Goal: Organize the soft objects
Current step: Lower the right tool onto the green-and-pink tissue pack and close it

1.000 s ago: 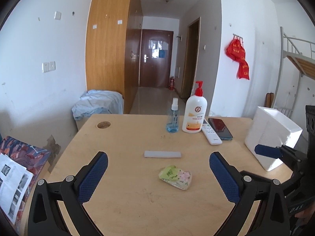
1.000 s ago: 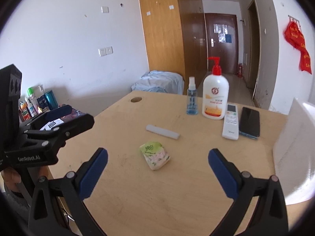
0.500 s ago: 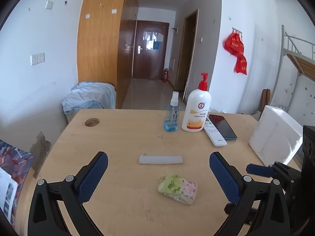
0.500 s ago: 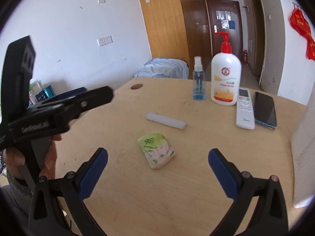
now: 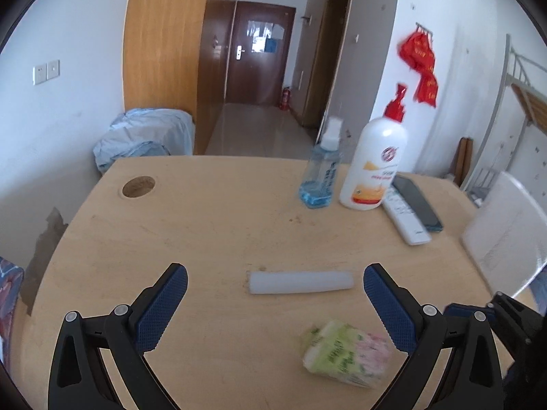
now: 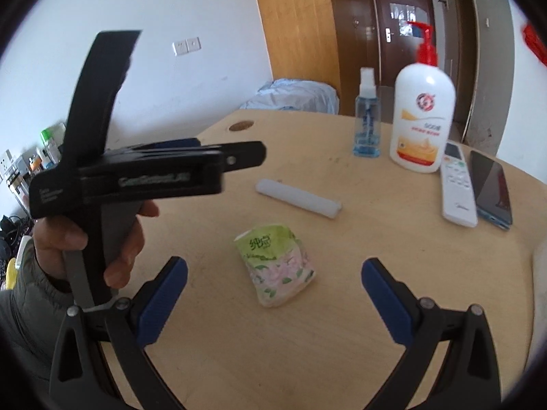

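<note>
Tissue pack (image 6: 275, 264) lying flat mid-table (image 6: 307, 358), nearer the front edge, white strip (image 6: 298, 202) just behind it. Right gripper (image 6: 273, 287) spread wide, empty, hovering in front of the pack. Left gripper (image 5: 275, 294) also spread wide, empty, facing the strip. Probably best: lower straight over the pack, straddle its short sides, squeeze gently so the soft wrapper does not slip.

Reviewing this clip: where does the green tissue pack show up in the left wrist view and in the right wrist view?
Left wrist view: the tissue pack lies low and right of centre, blurred, beside the right blue pad of the open left claw.
Right wrist view: it lies near the middle, between the pads of the open right claw.
Shared landmark: the white stick lies just beyond the pack in both.
</note>
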{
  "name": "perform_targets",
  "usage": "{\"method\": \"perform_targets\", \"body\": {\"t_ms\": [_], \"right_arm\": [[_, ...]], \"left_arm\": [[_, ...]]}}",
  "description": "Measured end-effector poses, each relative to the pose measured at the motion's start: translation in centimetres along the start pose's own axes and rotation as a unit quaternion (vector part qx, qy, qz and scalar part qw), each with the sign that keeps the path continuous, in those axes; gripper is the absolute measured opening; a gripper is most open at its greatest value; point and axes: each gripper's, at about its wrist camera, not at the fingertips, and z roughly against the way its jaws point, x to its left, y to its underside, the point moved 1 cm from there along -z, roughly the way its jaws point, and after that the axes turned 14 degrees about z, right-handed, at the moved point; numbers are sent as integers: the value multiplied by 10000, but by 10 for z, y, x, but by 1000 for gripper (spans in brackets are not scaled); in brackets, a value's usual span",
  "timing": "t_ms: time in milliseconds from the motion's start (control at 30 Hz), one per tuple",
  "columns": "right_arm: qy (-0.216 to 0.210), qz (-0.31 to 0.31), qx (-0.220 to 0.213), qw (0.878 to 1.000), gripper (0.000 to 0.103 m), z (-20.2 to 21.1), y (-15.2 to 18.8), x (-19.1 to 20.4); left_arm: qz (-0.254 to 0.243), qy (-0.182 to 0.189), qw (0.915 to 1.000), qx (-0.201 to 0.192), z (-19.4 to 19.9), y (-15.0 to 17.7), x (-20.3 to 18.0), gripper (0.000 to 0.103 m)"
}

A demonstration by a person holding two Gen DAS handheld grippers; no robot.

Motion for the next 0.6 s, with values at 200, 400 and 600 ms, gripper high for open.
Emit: {"method": "perform_targets", "body": {"t_ms": [200,400,600], "right_arm": [[-144,56,146,9998,103,-17,-1,1],[-292,219,249,9990,101,-27,-3,8],[-397,289,361,9981,77,-39,-1,10]], "left_arm": [[-185,168,9996,155,-15,4,-4,103],[-358,274,9984,330,-32,6,-3,101],[-100,306,9985,448,-44,4,8,100]]}}
